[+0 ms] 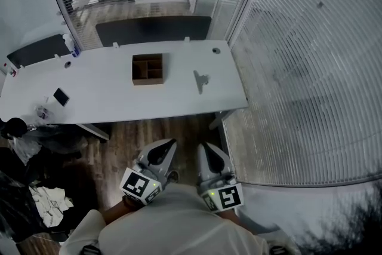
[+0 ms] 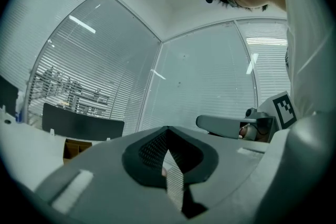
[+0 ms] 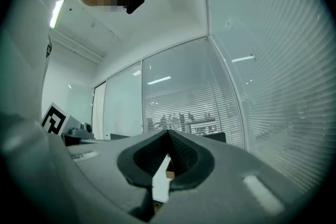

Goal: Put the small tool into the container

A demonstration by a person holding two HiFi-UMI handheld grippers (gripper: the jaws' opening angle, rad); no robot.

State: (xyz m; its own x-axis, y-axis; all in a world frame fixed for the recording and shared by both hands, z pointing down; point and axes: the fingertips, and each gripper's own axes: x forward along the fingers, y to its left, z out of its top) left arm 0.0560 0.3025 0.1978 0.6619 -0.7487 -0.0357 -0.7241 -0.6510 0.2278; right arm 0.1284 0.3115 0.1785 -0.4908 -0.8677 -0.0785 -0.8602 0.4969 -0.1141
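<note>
Head view: the small tool [image 1: 201,80] lies on the tabletop [image 1: 101,77], right of the container [image 1: 147,69]. Our left gripper [image 1: 168,145] and right gripper [image 1: 205,147] are closed, empty, far from the container. We should open the right one before reaching.

The head camera looks steeply down on the white table [image 1: 107,80] from well back. Both gripper views sit low, far from the table, facing level toward it. All three see the brown box [image 1: 147,82] on it.
</note>
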